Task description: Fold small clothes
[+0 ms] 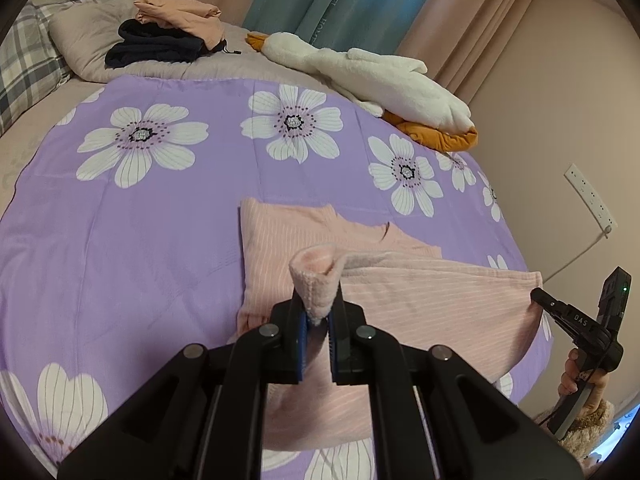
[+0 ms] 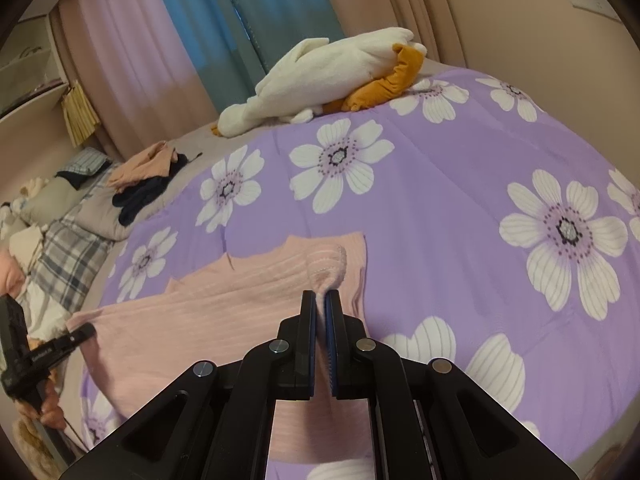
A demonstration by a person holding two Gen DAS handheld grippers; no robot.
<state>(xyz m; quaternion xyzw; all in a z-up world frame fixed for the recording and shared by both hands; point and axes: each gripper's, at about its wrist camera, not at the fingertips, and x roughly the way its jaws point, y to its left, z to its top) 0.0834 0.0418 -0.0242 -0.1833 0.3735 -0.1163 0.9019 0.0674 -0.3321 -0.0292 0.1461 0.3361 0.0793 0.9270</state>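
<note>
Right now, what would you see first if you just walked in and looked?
First, the pink striped garment in the middle of the purple flowered sheet, lifted at two corners by the left gripper and right gripper, both pinched shut on it. Next, the white plush goose lying along the bed's far edge by the curtains.

Floral bed (image 1: 160,240), pink garment (image 1: 420,288), plush goose (image 1: 384,80)

The left gripper (image 1: 318,320) and right gripper (image 2: 320,320) are black, with blue pads inside the jaws, round silver screws, and a fluffy cream sleeve (image 1: 588,424) at lower right.
</note>
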